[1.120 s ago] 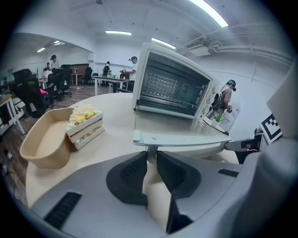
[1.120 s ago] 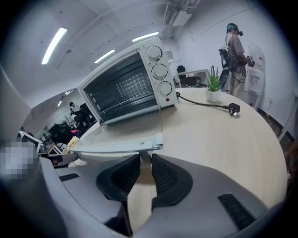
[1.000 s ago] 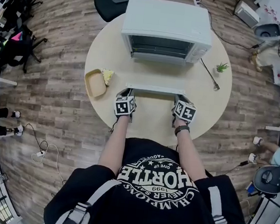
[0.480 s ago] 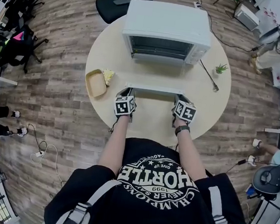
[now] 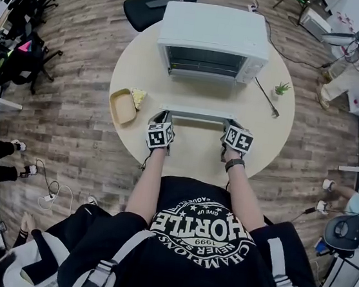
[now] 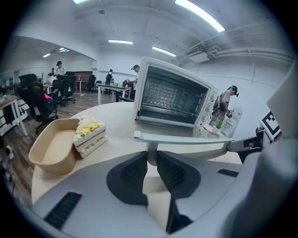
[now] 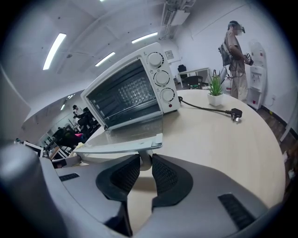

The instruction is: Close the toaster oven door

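The white toaster oven [image 5: 213,36] stands at the far side of the round table, and its glass door [image 5: 201,97] hangs open and lies flat toward me. The door's handle bar [image 5: 199,115] runs along its near edge. My left gripper [image 5: 164,117] is shut on the handle's left post [image 6: 151,149], which its dark pads squeeze from both sides. The right gripper [image 5: 231,126] is shut on the right post [image 7: 145,159] in the same way. In the left gripper view, the left gripper [image 6: 152,159] sits just under the door's edge [image 6: 181,137]. The right gripper [image 7: 145,162] sits likewise under the door [image 7: 125,142].
A tan tray [image 5: 121,106] and a slice of layered cake [image 5: 138,97] lie left of the door. A small potted plant [image 5: 282,88] and the oven's cord and plug [image 5: 266,95] lie to the right. A black chair [image 5: 151,3] stands behind the table. People stand about the room.
Both grippers keep their hold on the handle, and the right one has crept slightly forward. A person in dark clothes has come into view at the lower left.
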Demonstrator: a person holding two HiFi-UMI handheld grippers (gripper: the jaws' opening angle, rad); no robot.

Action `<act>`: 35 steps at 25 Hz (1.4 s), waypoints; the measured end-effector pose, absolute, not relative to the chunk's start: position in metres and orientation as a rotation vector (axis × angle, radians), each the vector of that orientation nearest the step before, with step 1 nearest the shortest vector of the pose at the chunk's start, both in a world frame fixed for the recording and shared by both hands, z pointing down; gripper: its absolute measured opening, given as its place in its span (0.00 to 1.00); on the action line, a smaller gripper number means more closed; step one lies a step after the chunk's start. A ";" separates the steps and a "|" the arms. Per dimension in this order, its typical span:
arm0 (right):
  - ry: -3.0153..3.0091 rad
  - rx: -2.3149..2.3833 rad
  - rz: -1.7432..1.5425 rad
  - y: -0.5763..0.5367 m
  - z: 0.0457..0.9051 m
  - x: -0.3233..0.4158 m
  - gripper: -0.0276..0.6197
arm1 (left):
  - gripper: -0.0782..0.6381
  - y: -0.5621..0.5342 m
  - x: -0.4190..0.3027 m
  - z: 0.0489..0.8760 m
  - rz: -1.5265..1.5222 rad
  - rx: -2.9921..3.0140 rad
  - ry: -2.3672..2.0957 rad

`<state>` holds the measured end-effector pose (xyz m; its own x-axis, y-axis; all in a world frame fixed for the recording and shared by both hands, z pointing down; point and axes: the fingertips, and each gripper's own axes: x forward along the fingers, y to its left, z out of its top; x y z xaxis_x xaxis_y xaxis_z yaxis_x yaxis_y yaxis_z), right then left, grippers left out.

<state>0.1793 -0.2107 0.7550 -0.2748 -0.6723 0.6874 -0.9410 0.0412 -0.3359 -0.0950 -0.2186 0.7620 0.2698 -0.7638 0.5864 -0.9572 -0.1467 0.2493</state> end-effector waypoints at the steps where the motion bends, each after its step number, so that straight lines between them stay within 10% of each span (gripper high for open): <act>1: -1.985 1.630 1.095 -0.212 0.753 0.179 0.19 | 0.22 -0.220 -0.095 0.761 0.430 1.967 -1.553; 35: -2.057 1.703 1.052 -0.221 0.718 0.179 0.20 | 0.22 -0.228 -0.095 0.724 0.354 2.017 -1.634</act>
<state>0.1791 -0.2209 0.7185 -0.2718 -0.7367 0.6192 -0.9333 0.0449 -0.3564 -0.0951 -0.2277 0.7241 0.2399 -0.8290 0.5051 -0.9638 -0.1410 0.2263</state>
